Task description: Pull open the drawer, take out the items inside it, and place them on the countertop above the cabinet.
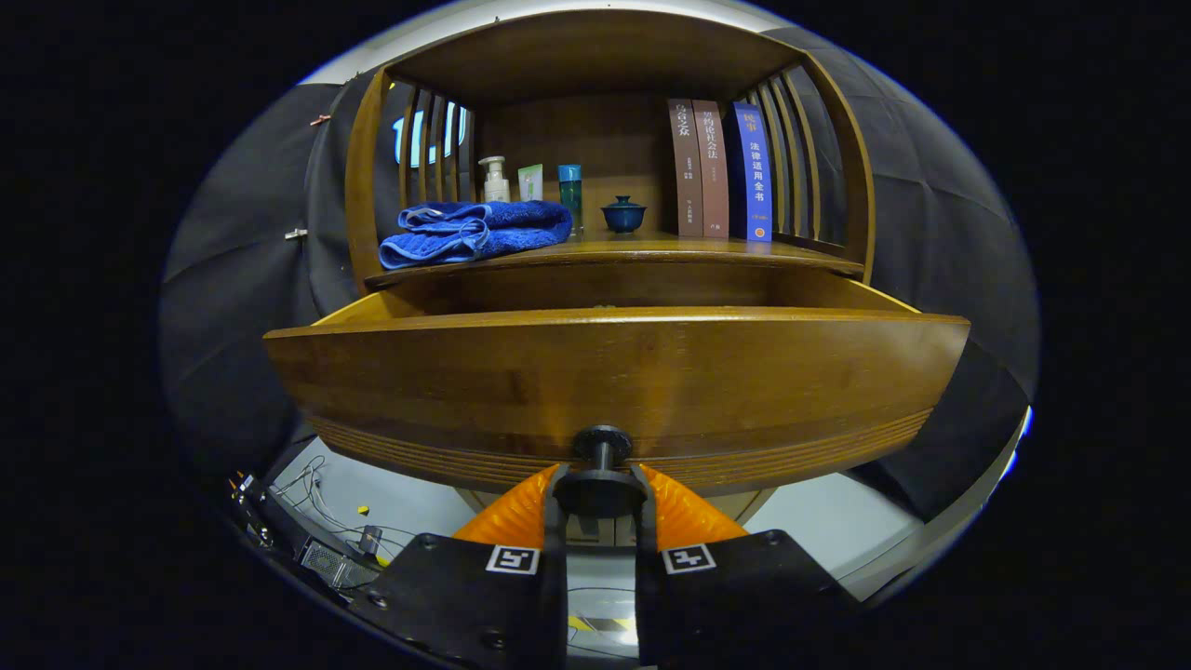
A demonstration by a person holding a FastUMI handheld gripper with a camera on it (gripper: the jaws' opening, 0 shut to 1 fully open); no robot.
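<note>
We have the gripper (pixel 600 489) closed on the drawer knob (pixel 600 479), one finger pressing each side, because the knob is our only purchase for pulling. Just ahead of the fingers the drawer (pixel 614 391) stands drawn out; its front panel hides whatever lies inside. Beyond and above it sits the countertop (pixel 651 249), carrying a blue towel (pixel 475 233), a lidded cup (pixel 623 215) and books (pixel 721 169).

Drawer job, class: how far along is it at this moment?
Done: the drawer stands pulled out from under the countertop. In hand: the claw is shut on the knob. Left: taking out its contents, hidden behind the drawer front, and setting them on the countertop.
</note>
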